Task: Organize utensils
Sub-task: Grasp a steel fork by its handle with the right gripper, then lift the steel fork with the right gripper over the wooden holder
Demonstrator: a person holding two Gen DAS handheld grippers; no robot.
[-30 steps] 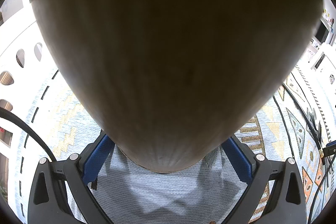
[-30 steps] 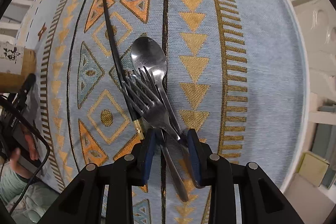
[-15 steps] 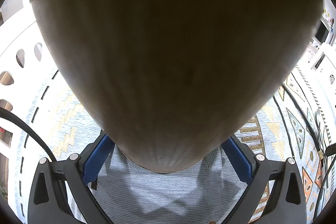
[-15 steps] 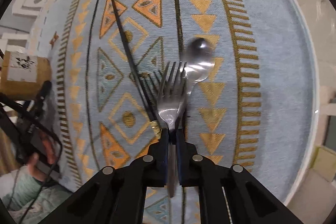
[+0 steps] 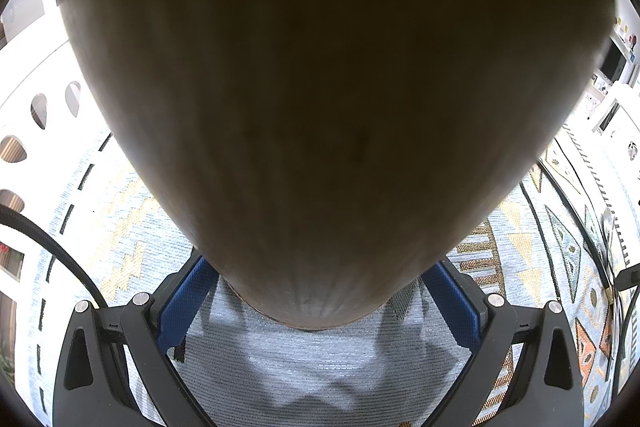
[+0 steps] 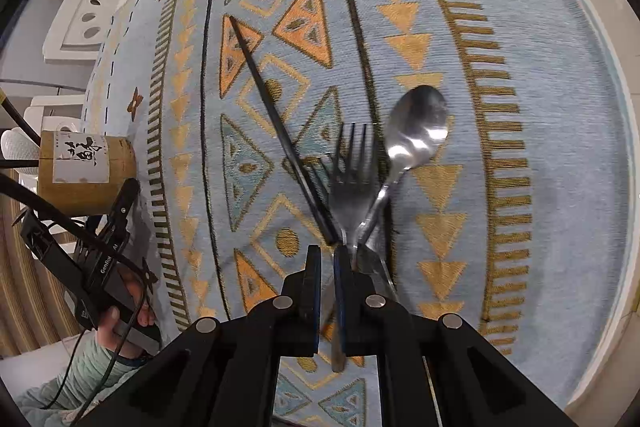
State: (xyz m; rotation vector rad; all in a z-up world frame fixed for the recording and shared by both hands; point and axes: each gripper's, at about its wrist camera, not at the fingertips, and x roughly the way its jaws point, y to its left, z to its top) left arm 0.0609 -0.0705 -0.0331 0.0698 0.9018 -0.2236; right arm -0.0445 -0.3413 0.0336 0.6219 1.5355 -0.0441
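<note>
only the right wrist view shows the right claw clamped on the fork, spoon beside it mid-table; the left claw grips a wooden holder, blocking its view.

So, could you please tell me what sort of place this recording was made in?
Probably a home dining area: a round table under a blue patterned tablecloth, cutlery such as a fork and spoon, and a white chair with cut-out holes beside it.

Left wrist view largely blocked by a blurred wooden holder. Fork handle concealed between the right gripper's jaws; spoon motion-blurred.
</note>
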